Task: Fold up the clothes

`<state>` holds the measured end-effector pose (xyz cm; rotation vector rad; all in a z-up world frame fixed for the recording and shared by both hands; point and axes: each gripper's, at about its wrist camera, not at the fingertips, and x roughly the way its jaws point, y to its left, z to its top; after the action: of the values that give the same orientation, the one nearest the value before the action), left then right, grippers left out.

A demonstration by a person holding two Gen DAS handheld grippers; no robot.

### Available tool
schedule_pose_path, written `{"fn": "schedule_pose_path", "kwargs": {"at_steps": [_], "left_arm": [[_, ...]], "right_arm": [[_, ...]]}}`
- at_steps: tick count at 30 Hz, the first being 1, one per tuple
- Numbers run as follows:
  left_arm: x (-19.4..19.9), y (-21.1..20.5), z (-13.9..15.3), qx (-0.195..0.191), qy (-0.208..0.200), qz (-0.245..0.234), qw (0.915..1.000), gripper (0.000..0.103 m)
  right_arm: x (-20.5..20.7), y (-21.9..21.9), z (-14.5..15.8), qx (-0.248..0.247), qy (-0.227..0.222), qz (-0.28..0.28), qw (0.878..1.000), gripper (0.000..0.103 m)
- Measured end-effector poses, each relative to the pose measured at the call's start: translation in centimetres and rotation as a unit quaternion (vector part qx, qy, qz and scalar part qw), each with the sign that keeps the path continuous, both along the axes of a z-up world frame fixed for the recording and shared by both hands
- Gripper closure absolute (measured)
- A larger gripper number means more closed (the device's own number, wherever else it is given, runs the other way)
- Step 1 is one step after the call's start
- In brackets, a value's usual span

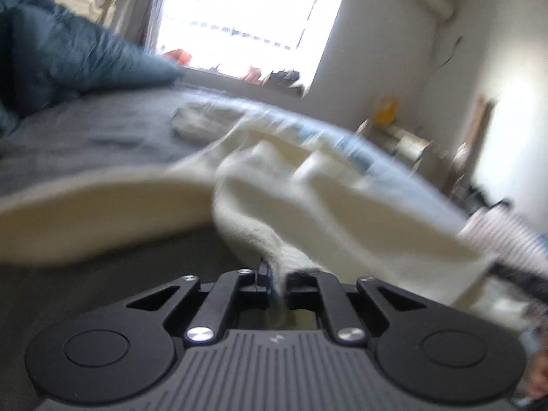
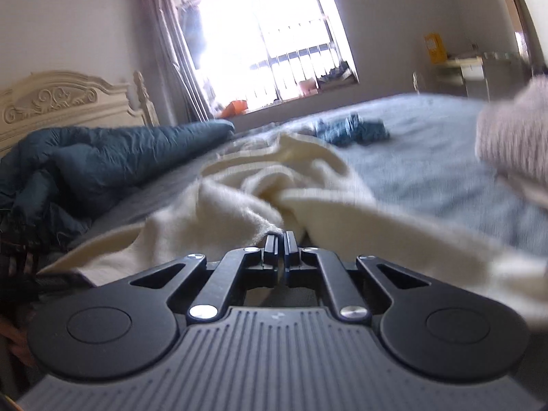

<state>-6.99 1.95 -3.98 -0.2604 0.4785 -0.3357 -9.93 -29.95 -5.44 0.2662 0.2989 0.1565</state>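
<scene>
The left tongs [image 1: 278,282] are closed on a fold of the cream knitted garment [image 1: 328,202]; the cloth runs up out of the pinch between the two black fingers and covers the tip of the right-hand one. From there the garment spreads forward and to the right over the grey-blue bed sheet [image 1: 85,133]. The picture is blurred, so its exact edges cannot be told. A striped sleeve [image 1: 503,236] comes in at the right edge, near the far corner of the cloth.

The right tongs [image 2: 281,243] are also closed, with the two fingers nearly touching. A bunched edge of the same cream garment [image 2: 267,185] lies right at their tips and seems to be pinched there, although the contact itself is small and not sharp. The garment lies crumpled on the bed sheet [image 2: 428,157], in the middle of the bed, with one long part going to the lower right.

To the left on the bed lies a dark teal quilt [image 2: 113,157], in front of a cream carved headboard [image 2: 65,99]. Further back on the sheet there is a small blue crumpled cloth [image 2: 352,130], well apart from the cream garment. A pale pink knitted item [image 2: 513,130] shows at the right edge. Behind the bed there is a bright window [image 2: 267,34] with a curtain [image 2: 167,44] beside it.
</scene>
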Motion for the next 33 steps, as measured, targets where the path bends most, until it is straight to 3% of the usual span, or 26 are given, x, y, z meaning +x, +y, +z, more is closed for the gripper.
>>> {"fn": "schedule_pose_path", "kwargs": {"at_steps": [4, 7, 12, 15, 18, 21, 24, 26, 28, 31, 33], "left_arm": [[-1.7, 0.6, 6.2, -0.032, -0.063, -0.024, 0.9972, 0.097], [-3.5, 1.2, 8.4, -0.046, -0.080, -0.033, 0.9952, 0.097], [-6.5, 3.3, 6.4, -0.045, -0.053, -0.032, 0.9971, 0.097], [-6.5, 5.4, 3.0, -0.046, -0.002, 0.010, 0.9989, 0.097], [-5.7, 7.8, -0.4, -0.048, 0.040, 0.059, 0.9964, 0.097], [-4.9, 10.0, -2.6, -0.104, 0.074, 0.068, 0.9894, 0.097], [-4.7, 10.3, -2.7, -0.117, 0.066, 0.065, 0.9888, 0.097], [-4.7, 10.0, -2.2, -0.121, 0.049, 0.058, 0.9898, 0.097], [-4.6, 9.8, -1.9, -0.119, 0.037, 0.055, 0.9907, 0.097], [-4.2, 9.9, -2.2, -0.130, 0.033, 0.053, 0.9895, 0.097], [-3.9, 10.2, -2.5, -0.139, 0.034, 0.053, 0.9884, 0.097]], "right_arm": [[0.5, -0.9, 3.7, -0.016, -0.055, 0.001, 0.998, 0.102], [-0.2, -1.6, 6.7, -0.033, -0.102, -0.005, 0.994, 0.102], [-2.6, -2.6, 8.9, -0.031, -0.129, 0.001, 0.991, 0.102], [-3.8, -2.2, 7.1, -0.027, -0.091, 0.036, 0.995, 0.101], [-4.7, -0.9, 3.1, -0.007, -0.017, 0.076, 0.997, 0.099], [-4.7, 0.8, -1.1, 0.029, 0.076, 0.113, 0.990, 0.097], [-4.0, 2.8, -4.7, 0.103, 0.163, 0.148, 0.970, 0.093], [-2.8, 3.9, -6.1, 0.133, 0.191, 0.138, 0.963, 0.070], [-1.5, 4.6, -7.2, 0.154, 0.210, 0.111, 0.959, 0.060], [0.0, 4.6, -8.7, 0.199, 0.223, 0.078, 0.951, 0.060], [0.6, 5.1, -8.9, 0.197, 0.222, 0.070, 0.952, 0.060]]}}
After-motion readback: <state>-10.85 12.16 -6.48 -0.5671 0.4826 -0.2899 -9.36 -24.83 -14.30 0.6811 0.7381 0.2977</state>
